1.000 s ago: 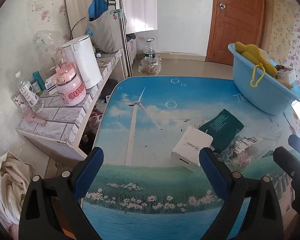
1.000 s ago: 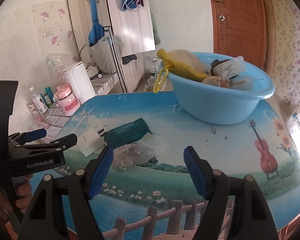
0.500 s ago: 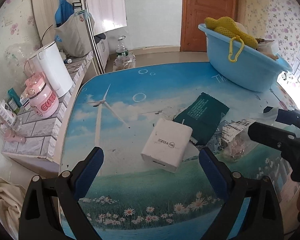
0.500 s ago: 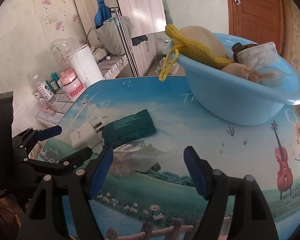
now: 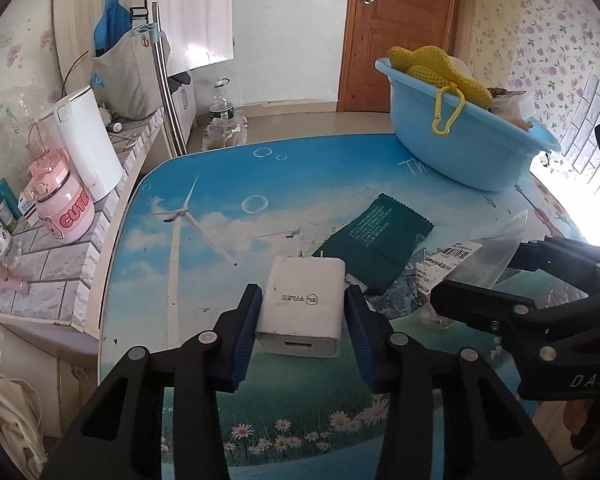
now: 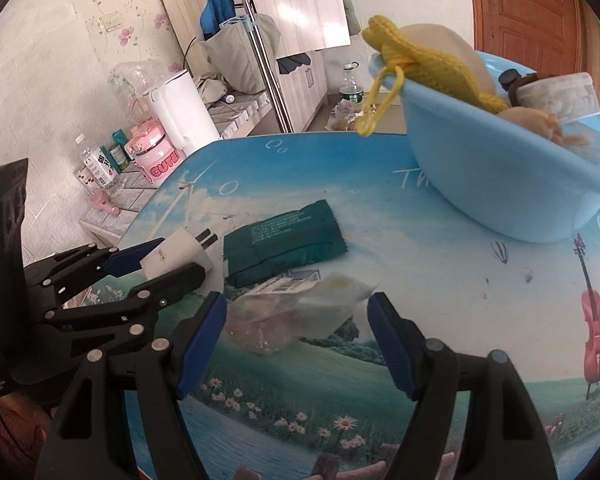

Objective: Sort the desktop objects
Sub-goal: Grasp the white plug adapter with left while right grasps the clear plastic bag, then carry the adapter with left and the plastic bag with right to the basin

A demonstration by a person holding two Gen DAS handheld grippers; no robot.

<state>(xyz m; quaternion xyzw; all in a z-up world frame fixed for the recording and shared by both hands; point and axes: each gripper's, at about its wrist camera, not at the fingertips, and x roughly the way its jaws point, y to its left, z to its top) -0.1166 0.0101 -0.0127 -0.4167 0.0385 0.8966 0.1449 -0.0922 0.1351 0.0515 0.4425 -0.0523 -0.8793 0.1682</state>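
Our left tool (image 5: 303,320) has just been closing, and its blue pads now press both sides of the white rectangular plastic charger block (image 5: 305,304), which lies flat on the bench (image 5: 204,248) printed with sky, a wind turbine and daisies. The charger's long axis runs straight ahead of the tool: its two metal prongs point away from us and its port faces back toward the tool. A small grey logo is printed on its top, too small to read.

Just ahead and to the right of the left tool lies the dark green flat foil sachet (image 5: 376,240) with pale printed lines we cannot read, its long axis slanting away to the right.

Our right tool (image 6: 296,330) stands with its jaws apart, holding nothing. Between its blue pads, untouched, lies the clear crinkled plastic packet (image 6: 284,320) with a white barcode label (image 5: 456,252); the label text is illegible.

Well ahead, to the right, sits the light blue plastic basin (image 5: 456,148), holding a yellow knitted pouch (image 5: 432,68) with a yellow clip. On the tiled shelf far left of the tools, a pink jar (image 5: 66,212) reads "CUTE".
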